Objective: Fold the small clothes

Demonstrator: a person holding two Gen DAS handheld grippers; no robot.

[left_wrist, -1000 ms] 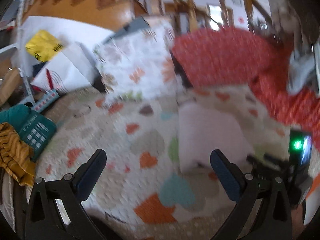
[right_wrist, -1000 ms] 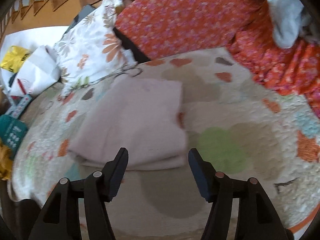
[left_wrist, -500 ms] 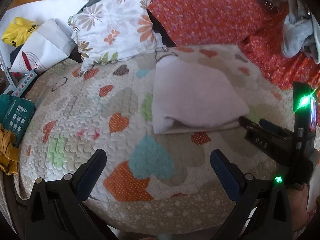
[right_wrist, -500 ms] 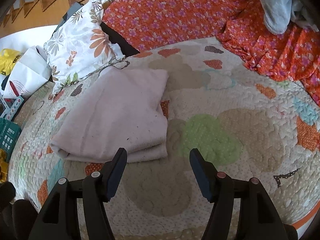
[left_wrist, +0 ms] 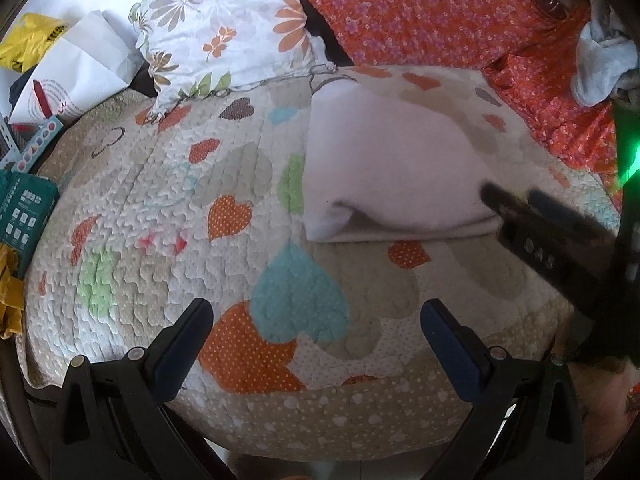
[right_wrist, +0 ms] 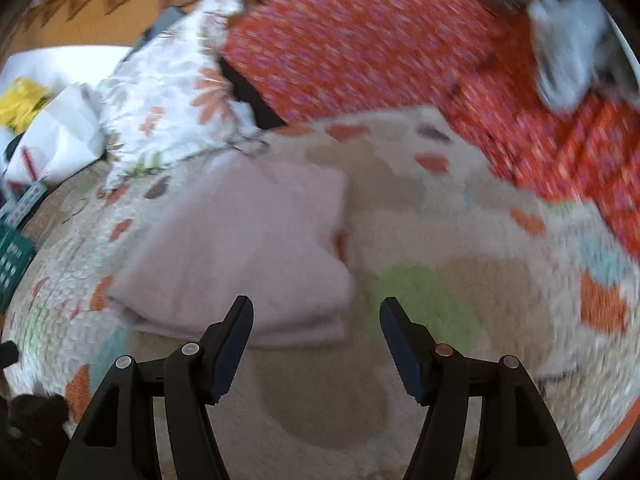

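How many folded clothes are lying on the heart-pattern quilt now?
1. A folded pale pink cloth lies on the heart-patterned quilt, toward its far side, before the floral white pillow. A crumpled light blue garment sits off the quilt. Others may be hidden.

A folded pale pink cloth (left_wrist: 394, 168) lies toward the quilt's (left_wrist: 168, 208) far right. The left gripper (left_wrist: 316, 322) hangs spread over its near edge; the right gripper (left_wrist: 516, 208) touches the cloth's corner.
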